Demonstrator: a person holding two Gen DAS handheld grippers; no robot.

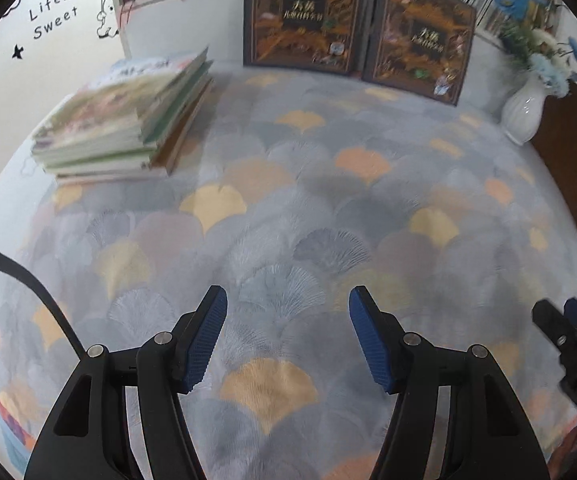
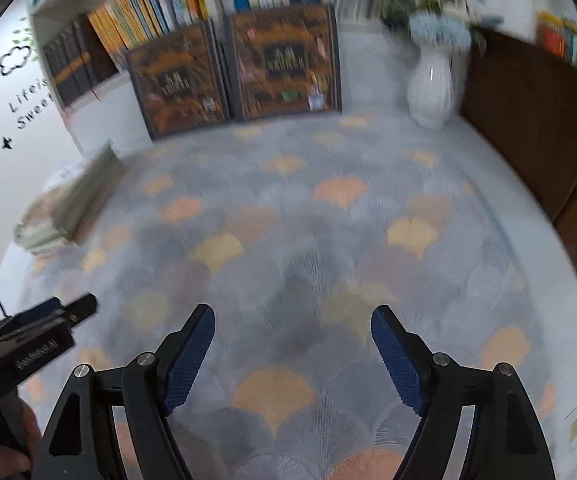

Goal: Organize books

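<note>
1. A stack of books (image 1: 124, 120) lies flat at the far left of the table, near the white wall. The covers are pale green and cream, with soft paper edges. The blur hides the exact count; several thin volumes show.
2. The tablecloth (image 1: 288, 208) is woven fabric printed with fan-shaped ginkgo leaves in grey, orange and yellow.
3. The left gripper (image 1: 287, 332) hangs above the cloth with its jaws spread wide and nothing between them. Its two fingers are black plastic with ribbed blue pads (image 1: 204, 344).
4. Two large dark books (image 1: 302, 16) with ornate gold-and-brown covers stand upright side by side at the back, against the white shelf (image 2: 60, 0) of packed spines.
5. The right gripper (image 2: 292, 344), built the same, is likewise wide open and holds nothing.
6. One white ribbed vase (image 2: 430, 84), glossy ceramic, holds blue and white flowers at the far right, beside a dark brown wooden panel (image 2: 528, 120).
</note>
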